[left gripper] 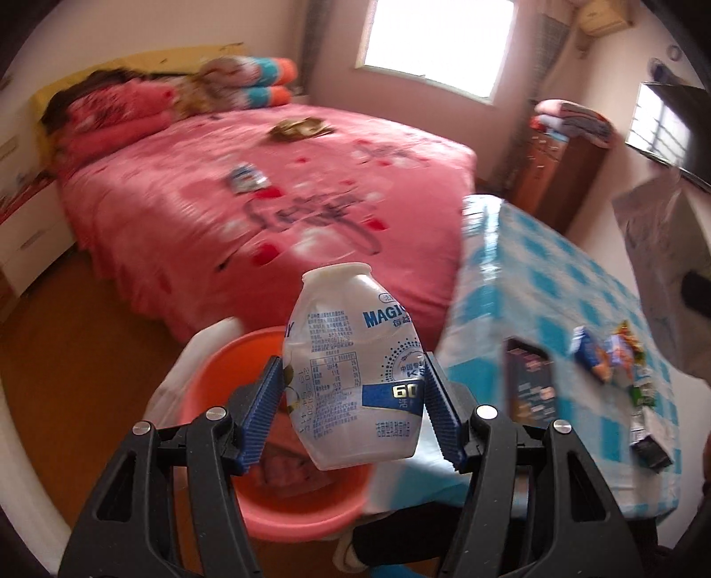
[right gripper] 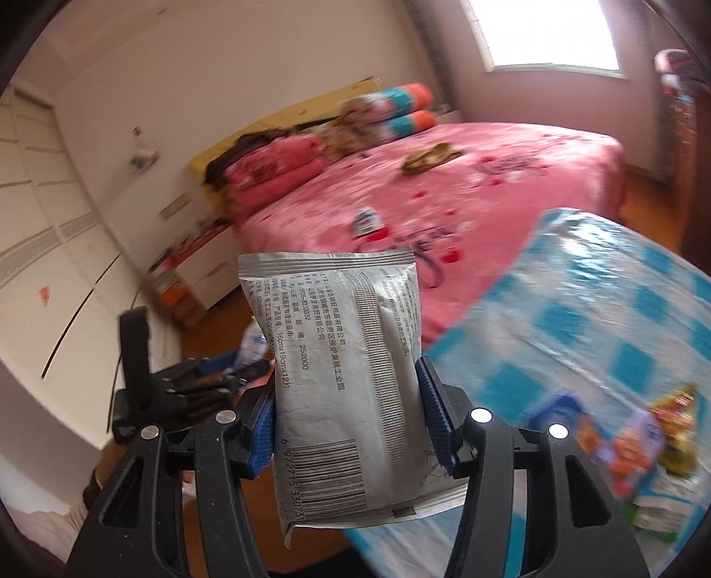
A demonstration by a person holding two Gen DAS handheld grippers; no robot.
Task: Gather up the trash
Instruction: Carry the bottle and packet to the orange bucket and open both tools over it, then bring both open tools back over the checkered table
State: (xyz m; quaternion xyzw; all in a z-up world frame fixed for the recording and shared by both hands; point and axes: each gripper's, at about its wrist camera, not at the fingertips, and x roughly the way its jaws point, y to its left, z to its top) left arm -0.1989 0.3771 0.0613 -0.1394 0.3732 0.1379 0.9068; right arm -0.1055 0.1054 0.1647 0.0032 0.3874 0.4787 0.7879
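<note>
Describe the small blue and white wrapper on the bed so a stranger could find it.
Start at the pink bed. Near its middle lies the blue and white wrapper, apart from the brownish-gold wrapper nearer the window. It is the only blue item on the bedspread.

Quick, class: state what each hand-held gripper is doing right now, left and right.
Left hand-held gripper: closed on the clear plastic bottle.
Right hand-held gripper: closed on the silver wipes packet.
</note>
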